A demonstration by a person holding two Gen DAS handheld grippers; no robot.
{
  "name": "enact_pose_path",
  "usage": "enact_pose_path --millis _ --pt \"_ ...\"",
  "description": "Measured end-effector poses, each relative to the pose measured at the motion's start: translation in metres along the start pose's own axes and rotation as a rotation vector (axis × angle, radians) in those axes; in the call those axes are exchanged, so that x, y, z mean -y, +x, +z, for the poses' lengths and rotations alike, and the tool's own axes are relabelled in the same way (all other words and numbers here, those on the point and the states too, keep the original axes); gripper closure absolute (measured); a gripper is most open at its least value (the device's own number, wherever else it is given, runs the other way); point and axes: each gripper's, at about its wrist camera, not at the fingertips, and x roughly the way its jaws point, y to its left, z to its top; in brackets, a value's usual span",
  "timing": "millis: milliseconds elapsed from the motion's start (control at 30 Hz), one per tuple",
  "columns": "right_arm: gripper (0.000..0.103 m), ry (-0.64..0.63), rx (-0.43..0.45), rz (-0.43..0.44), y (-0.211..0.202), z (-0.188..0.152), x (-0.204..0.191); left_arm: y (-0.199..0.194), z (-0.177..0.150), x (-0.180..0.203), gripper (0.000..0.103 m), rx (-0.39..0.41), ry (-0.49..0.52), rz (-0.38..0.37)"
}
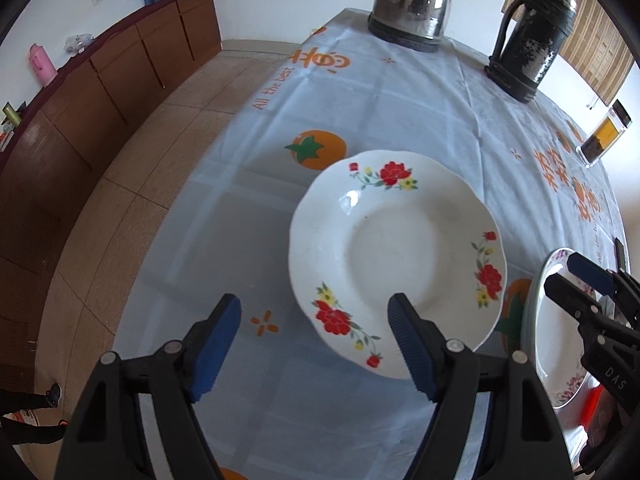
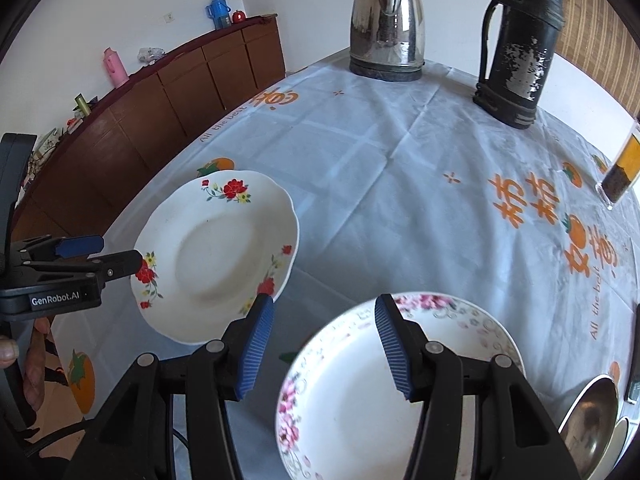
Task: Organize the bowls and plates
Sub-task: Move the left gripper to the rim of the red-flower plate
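Note:
A white plate with red flowers [image 1: 396,256] lies on the tablecloth; it also shows in the right wrist view [image 2: 216,252]. My left gripper [image 1: 316,344] is open and empty, just short of the plate's near rim, with its right finger over the rim. In the right wrist view it [image 2: 108,254] stands at the plate's left edge. A white plate with pink flowers [image 2: 360,400] lies in front of my right gripper [image 2: 324,344], which is open and empty above its near-left rim. That plate [image 1: 556,336] and the right gripper [image 1: 568,276] show at the right of the left wrist view.
A steel kettle [image 2: 386,24] and a dark thermos jug [image 2: 520,44] stand at the far side of the table. A glass of tea [image 2: 624,164] stands at the right. Steel bowls [image 2: 592,420] sit at the near right. A wooden sideboard [image 1: 100,92] runs along the left wall.

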Motion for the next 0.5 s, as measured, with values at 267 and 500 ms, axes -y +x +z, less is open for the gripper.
enact_pose_path --millis 267,500 --pt "0.048 -0.012 -0.021 0.011 0.021 0.011 -0.011 0.011 0.009 -0.01 0.026 -0.007 -0.004 0.008" --pt "0.048 -0.029 -0.039 0.004 0.038 0.018 -0.017 0.022 0.015 -0.019 0.026 -0.023 -0.025 0.002"
